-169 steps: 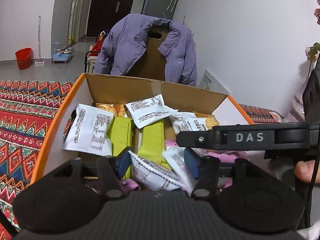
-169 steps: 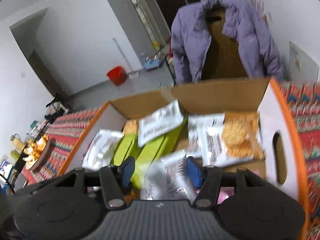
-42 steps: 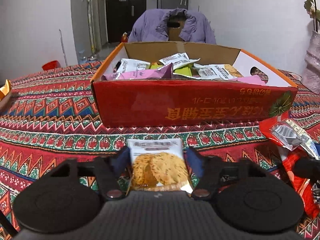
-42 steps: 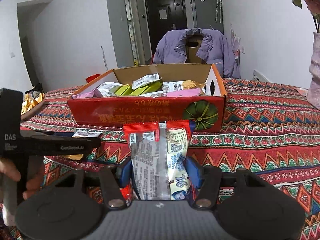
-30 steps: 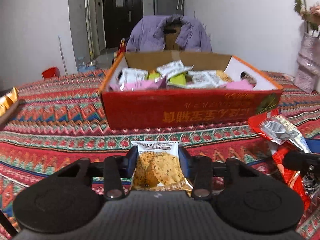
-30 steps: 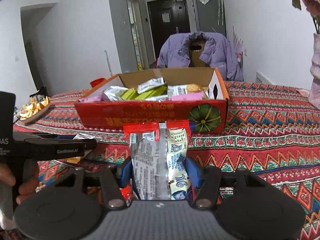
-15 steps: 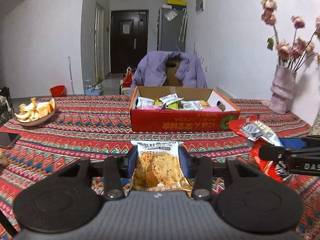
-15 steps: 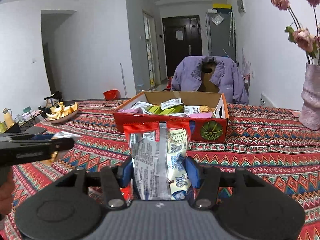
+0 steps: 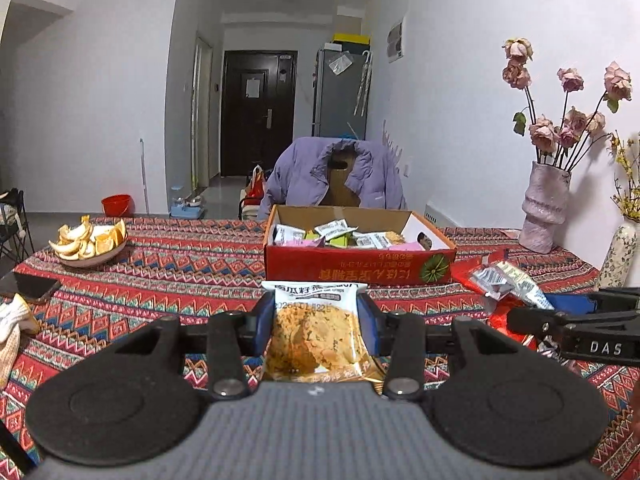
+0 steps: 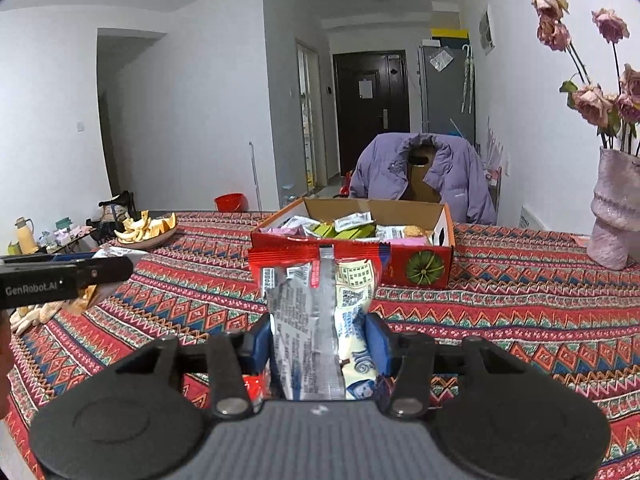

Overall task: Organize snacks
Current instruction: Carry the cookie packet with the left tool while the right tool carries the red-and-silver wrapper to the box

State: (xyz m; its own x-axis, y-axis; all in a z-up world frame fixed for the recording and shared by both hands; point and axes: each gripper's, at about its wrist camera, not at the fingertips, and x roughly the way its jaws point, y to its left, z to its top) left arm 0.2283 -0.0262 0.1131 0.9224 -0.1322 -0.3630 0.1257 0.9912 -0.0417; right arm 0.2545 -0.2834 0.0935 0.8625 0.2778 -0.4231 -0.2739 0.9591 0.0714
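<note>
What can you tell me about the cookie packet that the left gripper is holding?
The cookie packet is a small sealed pouch of what looks like glossy plastic film. Its top is white with dark printed characters; below, a picture of a golden-brown, grainy round cookie fills the front, and the bottom edge is golden. It stands upright, clamped by its two sides between the blue pads of the left gripper, clear of the patterned tablecloth. Only the pads touch it.

A purple jacket (image 9: 316,172) drapes a chair; orange peels fill a bowl (image 9: 90,258) beside a vase (image 9: 544,208).
</note>
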